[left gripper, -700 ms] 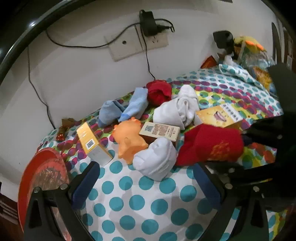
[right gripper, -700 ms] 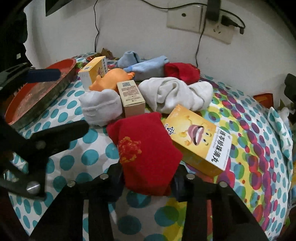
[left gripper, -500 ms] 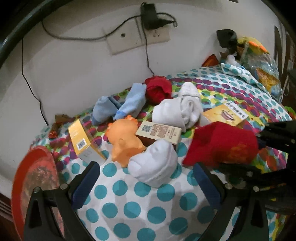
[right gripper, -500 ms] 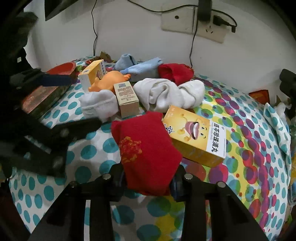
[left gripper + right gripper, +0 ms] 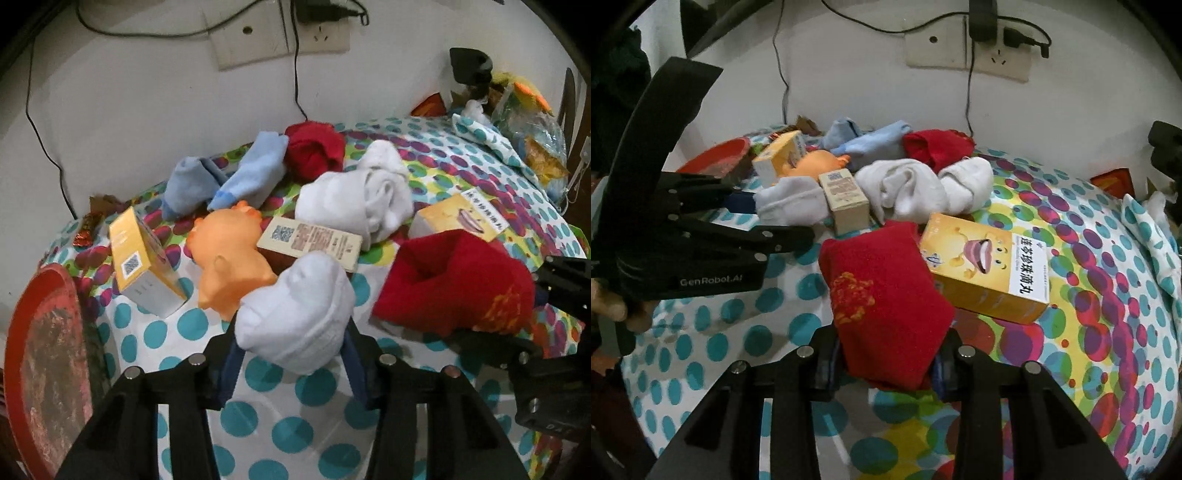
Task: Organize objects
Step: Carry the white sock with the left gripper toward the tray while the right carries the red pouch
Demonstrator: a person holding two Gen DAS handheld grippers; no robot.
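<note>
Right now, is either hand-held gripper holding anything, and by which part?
Right hand-held gripper clamps the red sock at its near end; left hand-held gripper grips the white sock by its sides.

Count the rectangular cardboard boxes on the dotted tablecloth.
3: a yellow box near the red tray, a beige box mid-pile, a yellow cartoon box beside the red sock. Others may be hidden.

Both fisheye views are dim and warm-toned, lit from above and in front, with soft noise throughout. Straight lines bow strongly toward the black, vignetted corners. The white plaster wall (image 5: 147, 110) is evenly lit without glare. The polka-dot fabric tablecloth (image 5: 1089, 295) carries soft shadows under the objects. Far edges look smeared; the centre stays reasonably sharp.
</note>
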